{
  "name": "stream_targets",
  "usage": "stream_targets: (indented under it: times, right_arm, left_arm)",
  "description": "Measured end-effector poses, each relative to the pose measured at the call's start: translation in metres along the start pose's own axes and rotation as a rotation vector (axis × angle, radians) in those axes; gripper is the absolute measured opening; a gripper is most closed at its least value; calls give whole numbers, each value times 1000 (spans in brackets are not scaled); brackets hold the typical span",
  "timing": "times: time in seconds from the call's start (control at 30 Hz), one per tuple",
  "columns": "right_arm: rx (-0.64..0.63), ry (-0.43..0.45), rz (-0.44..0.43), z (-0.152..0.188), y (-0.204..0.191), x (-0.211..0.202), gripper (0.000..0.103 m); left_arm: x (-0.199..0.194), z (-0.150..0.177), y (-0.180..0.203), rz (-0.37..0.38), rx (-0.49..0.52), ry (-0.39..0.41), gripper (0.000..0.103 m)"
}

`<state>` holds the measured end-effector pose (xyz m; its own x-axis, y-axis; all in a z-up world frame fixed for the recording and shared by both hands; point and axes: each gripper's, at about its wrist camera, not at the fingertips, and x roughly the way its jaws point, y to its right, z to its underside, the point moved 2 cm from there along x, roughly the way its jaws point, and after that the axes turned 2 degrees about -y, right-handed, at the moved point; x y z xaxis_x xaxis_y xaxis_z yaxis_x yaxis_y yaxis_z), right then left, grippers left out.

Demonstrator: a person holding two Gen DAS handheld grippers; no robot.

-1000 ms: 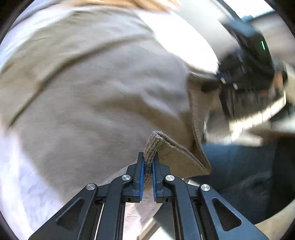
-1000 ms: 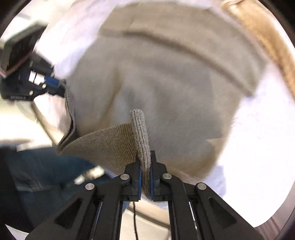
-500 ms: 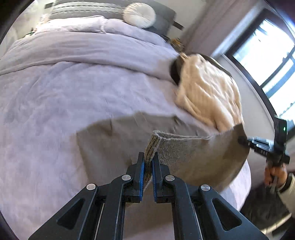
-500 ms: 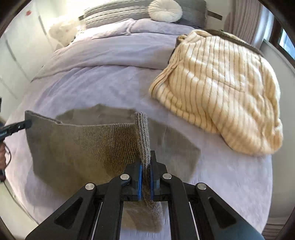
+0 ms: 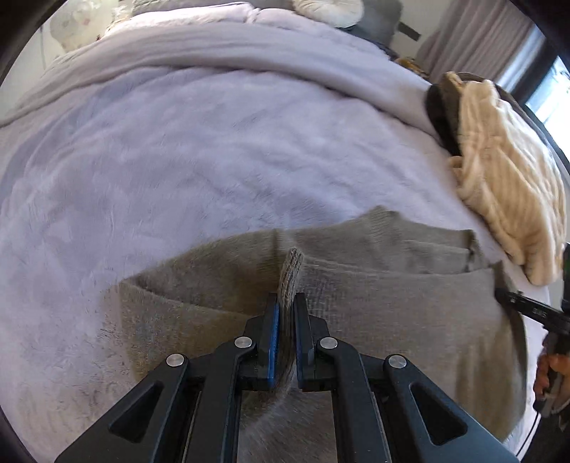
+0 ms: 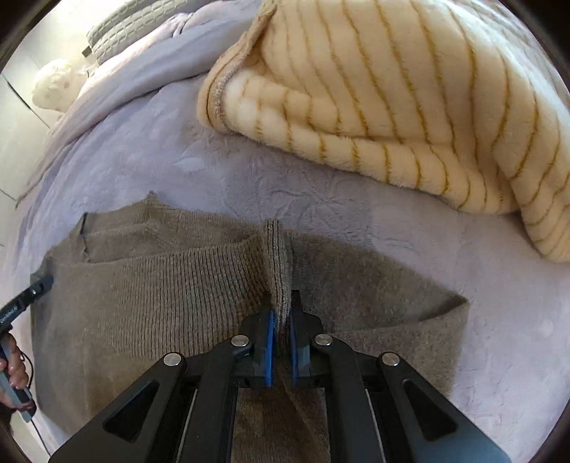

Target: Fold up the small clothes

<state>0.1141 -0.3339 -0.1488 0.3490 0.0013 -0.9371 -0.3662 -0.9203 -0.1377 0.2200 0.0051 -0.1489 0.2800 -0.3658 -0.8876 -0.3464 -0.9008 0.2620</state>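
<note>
1. The left tool (image 5: 285, 302) has its blue-lined fingers pinched on a ribbed edge of the grey-brown knit garment (image 5: 374, 302), with a fold of fabric standing up between them.
2. The right tool (image 6: 279, 313) is likewise clamped on a ribbed edge of the same garment (image 6: 160, 295), the fabric bunched upright in its grip.
3. The garment lies spread on the bed (image 5: 178, 160), over a pale lilac plush cover (its far part lies flat, the near edge is lifted by both tools).
4. In the left wrist view the right tool's tip shows at the garment's right edge; in the right wrist view the left tool's tip shows at its left edge.
5. A cream blanket with thin tan stripes (image 6: 409, 89) lies heaped on the bed beyond the garment, near but apart from it.
6. A round white cushion (image 5: 326, 10) sits at the head of the bed.
</note>
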Motion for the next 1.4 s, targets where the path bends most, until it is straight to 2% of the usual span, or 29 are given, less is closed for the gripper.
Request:
stream_targets:
  times: [0.13,0.2,0.23,0.27,0.37,0.53,0.63,0.73,0.77,0.8,0.87,0.97,1.0,1.07,1.17,1.2,1.23,1.27,1.3,1.4]
  right_arm:
    - [36,37,101,-4,11,-13,10]
    - [113,38,157,-5,31,-19,10]
    - [147,33,135,-4,39,-23,10]
    - [179,29,103,-1,45,-27,10]
    - [169,47,31,16,42,-48,10]
    - [66,63,-61,46,2,-60,10]
    - [23,-7,-30,63,-13,-35,10]
    - [23,8,-22,67,-10,-25,10]
    - [42,7,-30,69,-4,-28,10]
    - [57,6,-21,70,1,-31,10]
    - [79,2,-2,76,12,-40,10]
    - [165,-12,-32,86,28,-51,14]
    - [194,-17,-43,91,31,-56,14]
    - [233,-26,-64,101,38,-67,16]
    - [299,-34,-174,117,26,-78,24]
    - [322,-46,-248,128,17,-84,35]
    - [333,-61,-300,136,9,-87,54]
    - [339,-77,-344,143,-2,-87,61]
    - [342,-100,-402,153,-17,-86,64]
    - [369,-220,-581,184,-62,-70,64]
  left_arm:
    - [-7,-3,-8,-23,-51,2,9]
    - [-17,-6,-16,-84,-78,18,9]
    - [-23,-8,-22,-126,-85,28,9]
    - [-28,-8,-27,-136,-92,32,9]
    - [-51,-3,-33,-83,-86,33,9]
    - [-71,22,-4,-21,11,24,9]
    - [-59,41,15,-1,39,-22,9]
    - [-33,65,7,-77,14,-92,9]
    - [-32,72,1,-56,-9,-96,9]
    - [-36,77,-6,-25,-31,-84,9]
    - [-48,84,-18,-18,-44,-83,9]
    - [-64,93,-30,0,-53,-99,9]
    - [-68,96,-32,-10,-54,-100,9]
    - [-79,102,-36,-94,-34,-101,10]
    - [-91,112,-46,-91,-62,-116,10]
    - [-94,115,-49,-84,-73,-121,10]
    - [-97,120,-49,-72,-81,-129,10]
    - [-101,124,-49,-62,-81,-136,10]
    - [-104,129,-48,-57,-76,-143,10]
    - [-109,140,-44,-44,-63,-164,10]
